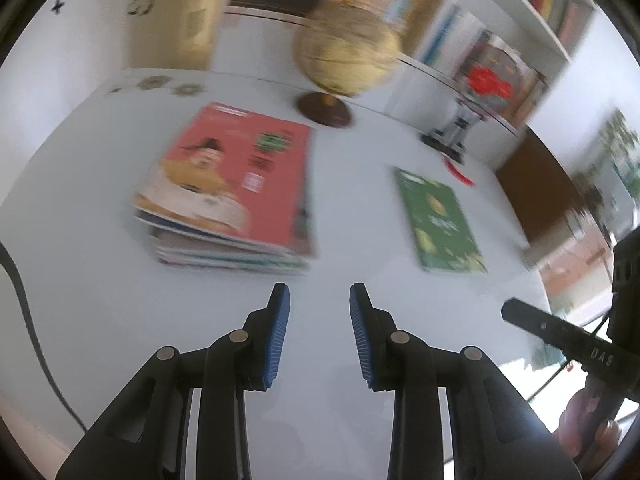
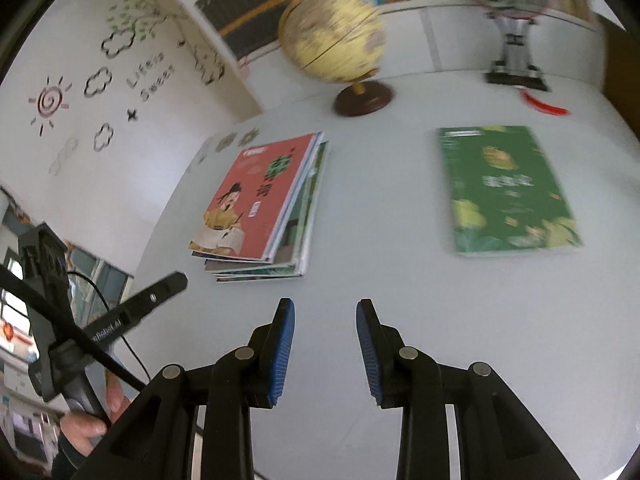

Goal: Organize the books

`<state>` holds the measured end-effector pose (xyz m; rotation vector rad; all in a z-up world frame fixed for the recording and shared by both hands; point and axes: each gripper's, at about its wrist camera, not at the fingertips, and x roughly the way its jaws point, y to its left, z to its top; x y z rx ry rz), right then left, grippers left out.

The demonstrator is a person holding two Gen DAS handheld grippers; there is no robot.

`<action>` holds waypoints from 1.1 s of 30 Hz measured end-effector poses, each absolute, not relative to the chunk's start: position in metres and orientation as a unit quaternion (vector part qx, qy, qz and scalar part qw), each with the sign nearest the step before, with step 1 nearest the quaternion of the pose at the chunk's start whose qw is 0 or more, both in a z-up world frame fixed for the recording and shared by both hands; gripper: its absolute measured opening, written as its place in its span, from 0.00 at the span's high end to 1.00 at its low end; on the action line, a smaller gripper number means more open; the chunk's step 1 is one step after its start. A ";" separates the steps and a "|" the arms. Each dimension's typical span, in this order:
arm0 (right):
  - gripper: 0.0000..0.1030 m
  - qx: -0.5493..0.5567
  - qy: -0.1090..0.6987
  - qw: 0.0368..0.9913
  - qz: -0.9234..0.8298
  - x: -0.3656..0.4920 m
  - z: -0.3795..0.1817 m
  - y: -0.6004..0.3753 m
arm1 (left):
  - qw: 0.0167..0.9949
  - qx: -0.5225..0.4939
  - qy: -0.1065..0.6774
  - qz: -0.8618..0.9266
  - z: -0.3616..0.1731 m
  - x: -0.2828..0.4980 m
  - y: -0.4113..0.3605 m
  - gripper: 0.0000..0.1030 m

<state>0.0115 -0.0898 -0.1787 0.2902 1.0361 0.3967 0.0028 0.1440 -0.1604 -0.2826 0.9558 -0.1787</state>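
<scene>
Both grippers, left (image 1: 319, 300) and right (image 2: 325, 314), gape empty; shelf (image 1: 516, 8) holds books (blurred) (image 1: 554, 0).

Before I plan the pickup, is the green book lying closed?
Closed: the green book lies flat on the table, front cover up.

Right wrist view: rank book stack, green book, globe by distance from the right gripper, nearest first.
From the right gripper:
1. Book stack, ahead, left.
2. Green book, ahead, right, lying alone.
3. Globe, at the table's far edge.
</scene>
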 end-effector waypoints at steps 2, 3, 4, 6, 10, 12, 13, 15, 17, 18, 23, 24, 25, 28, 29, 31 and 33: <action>0.70 0.151 0.483 0.844 0.179 -0.008 -0.173 -0.112 | 0.873 -0.132 0.458 -0.101 -0.156 -0.010 0.120 0.72; 0.68 0.154 0.479 0.846 0.174 -0.017 -0.170 -0.124 | 0.873 -0.129 0.459 -0.109 -0.155 -0.016 0.109 0.72; 0.66 0.155 0.476 0.849 0.168 -0.025 -0.167 -0.133 | 0.872 -0.124 0.458 -0.116 -0.152 -0.023 0.097 0.72; 0.63 0.159 0.468 0.855 0.158 -0.042 -0.161 -0.153 | 0.874 -0.114 0.455 -0.128 -0.147 -0.036 0.074 0.72; 0.60 0.165 0.447 0.867 0.147 -0.070 -0.149 -0.185 | 0.876 -0.102 0.448 -0.146 -0.136 -0.053 0.039 0.72; 0.58 0.166 0.439 0.871 0.142 -0.078 -0.146 -0.201 | 0.876 -0.097 0.447 -0.152 -0.132 -0.054 0.025 0.72; 0.57 0.169 0.436 0.873 0.139 -0.079 -0.146 -0.207 | 0.875 -0.097 0.448 -0.154 -0.130 -0.052 0.019 0.72; 0.57 0.181 0.434 0.873 0.132 -0.077 -0.148 -0.220 | 0.874 -0.093 0.448 -0.162 -0.127 -0.046 0.007 0.72; 0.57 0.195 0.435 0.870 0.128 -0.072 -0.152 -0.230 | 0.874 -0.088 0.449 -0.164 -0.127 -0.033 -0.003 0.72; 0.57 0.196 0.435 0.870 0.127 -0.070 -0.153 -0.234 | 0.873 -0.088 0.452 -0.162 -0.130 -0.026 -0.008 0.72; 0.57 0.203 0.443 0.867 0.108 -0.037 -0.169 -0.253 | 0.854 -0.111 0.481 -0.164 -0.153 0.022 -0.022 0.72; 0.57 0.206 0.448 0.864 0.103 -0.026 -0.173 -0.257 | 0.849 -0.113 0.491 -0.162 -0.158 0.032 -0.023 0.72; 0.57 0.207 0.453 0.861 0.102 -0.017 -0.177 -0.260 | 0.844 -0.116 0.498 -0.164 -0.164 0.043 -0.025 0.72; 0.57 0.195 0.461 0.860 0.099 0.014 -0.184 -0.267 | 0.834 -0.120 0.510 -0.174 -0.177 0.071 -0.029 0.72; 0.57 0.192 0.465 0.859 0.094 0.025 -0.188 -0.269 | 0.830 -0.125 0.512 -0.183 -0.181 0.080 -0.030 0.72; 0.57 0.202 0.470 0.854 0.089 0.044 -0.196 -0.275 | 0.818 -0.141 0.519 -0.202 -0.189 0.094 -0.031 0.72; 0.57 0.212 0.474 0.850 0.087 0.059 -0.205 -0.279 | 0.813 -0.150 0.525 -0.202 -0.195 0.107 -0.032 0.72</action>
